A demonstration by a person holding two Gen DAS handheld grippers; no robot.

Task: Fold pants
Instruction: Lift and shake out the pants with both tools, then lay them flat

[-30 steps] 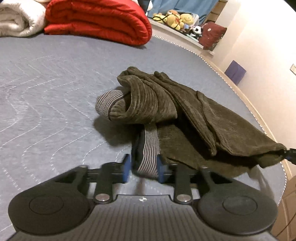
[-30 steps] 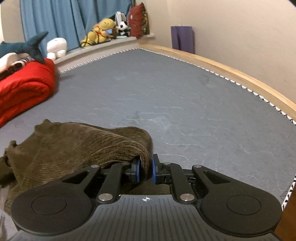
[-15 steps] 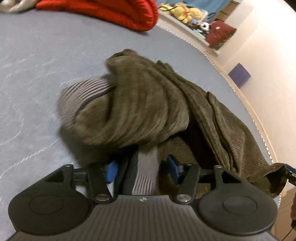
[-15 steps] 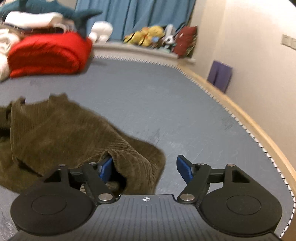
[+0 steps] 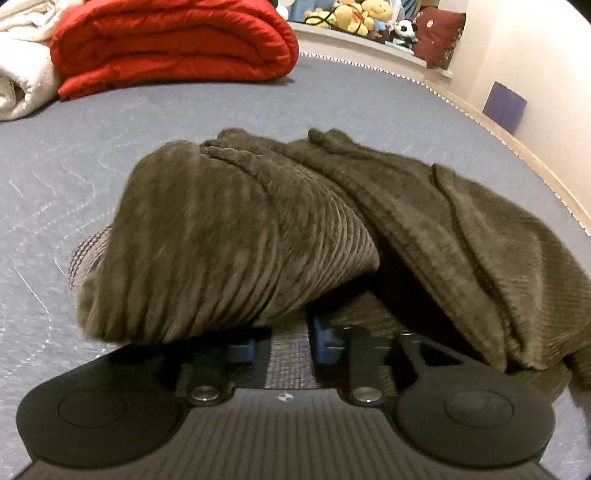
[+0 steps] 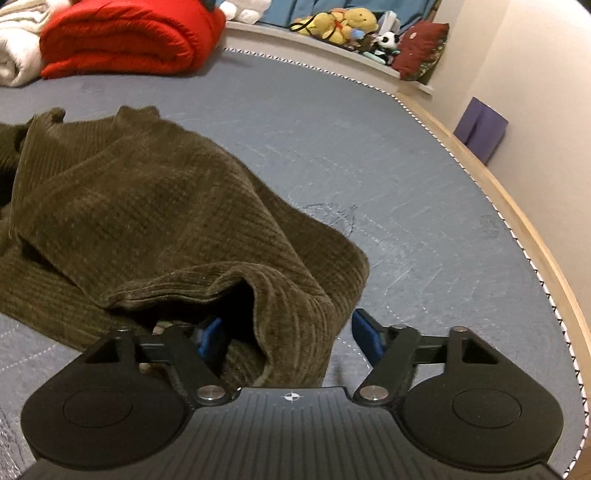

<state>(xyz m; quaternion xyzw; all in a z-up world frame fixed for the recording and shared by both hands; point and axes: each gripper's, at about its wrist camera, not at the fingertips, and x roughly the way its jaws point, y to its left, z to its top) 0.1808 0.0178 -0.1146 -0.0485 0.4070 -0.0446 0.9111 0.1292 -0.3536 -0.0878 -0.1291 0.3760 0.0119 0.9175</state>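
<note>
The olive corduroy pants (image 5: 266,221) lie in a crumpled heap on the grey bed (image 5: 74,155). A fold hangs over my left gripper (image 5: 283,345). Its jaws are closing, and the blue pads press the grey striped waistband (image 5: 290,354) between them. In the right wrist view the pants (image 6: 147,206) spread to the left. My right gripper (image 6: 288,338) straddles a rolled hem (image 6: 291,325) with its jaws closing. The left pad sits inside the fabric opening, and the right fingertip (image 6: 365,336) stands clear of the cloth.
A folded red quilt (image 5: 173,40) and a white blanket (image 5: 22,74) lie at the far left of the bed. Plush toys (image 6: 343,22) line the sill behind. The wooden bed edge (image 6: 517,221) curves along the right, with a purple box (image 6: 480,129) by the wall.
My left gripper opened, moved in under the heap and closed again on the striped waistband. My right gripper let go of the hem, rolled, opened wide and has narrowed around the hem.
</note>
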